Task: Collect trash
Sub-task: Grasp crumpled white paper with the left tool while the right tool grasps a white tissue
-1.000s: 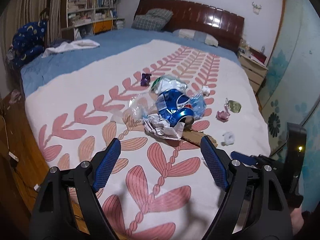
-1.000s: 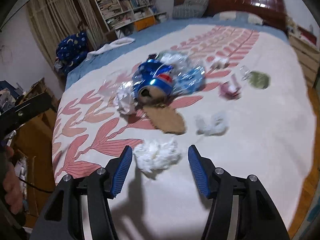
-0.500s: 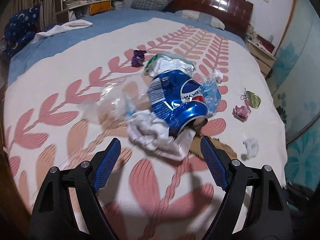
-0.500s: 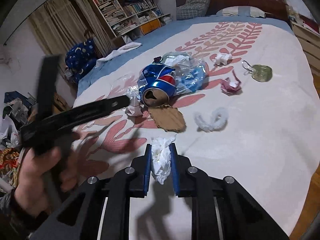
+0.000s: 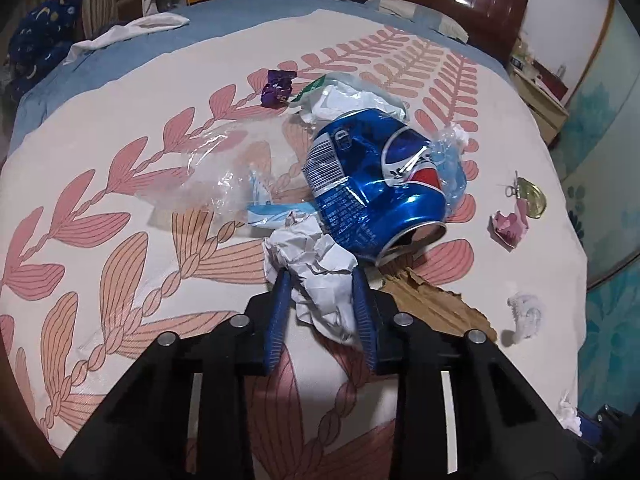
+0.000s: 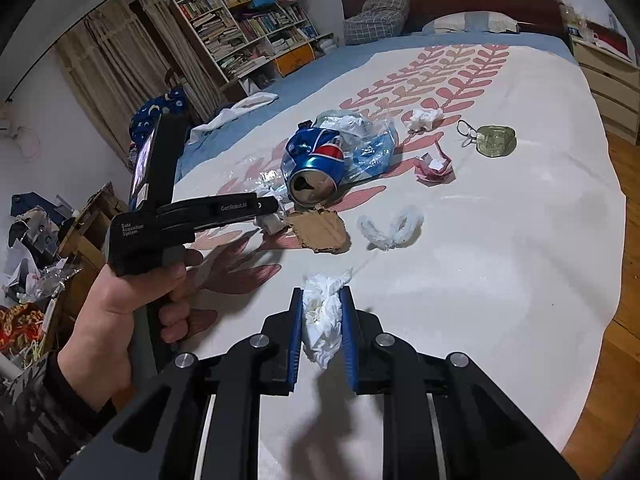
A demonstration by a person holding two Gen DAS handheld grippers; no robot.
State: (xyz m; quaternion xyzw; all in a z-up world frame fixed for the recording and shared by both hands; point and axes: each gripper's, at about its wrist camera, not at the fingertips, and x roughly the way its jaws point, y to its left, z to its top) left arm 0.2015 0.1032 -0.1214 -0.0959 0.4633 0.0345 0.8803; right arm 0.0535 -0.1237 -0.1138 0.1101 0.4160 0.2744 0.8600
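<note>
The left hand-held gripper has just closed on the crumpled paper at the can's seven o'clock; the right hand-held gripper already clamps a tissue wad, so both pieces look ready to lift.

The bedspread is cream with a pink leaf-and-stem pattern, over a blue sheet. The crushed can is shiny blue with a red, white and blue roundel; at its 7 o'clock lies white crumpled paper between blue fingers. A purple wrapper lies at the can's 10 o'clock, brown cardboard at 5 o'clock.
</note>
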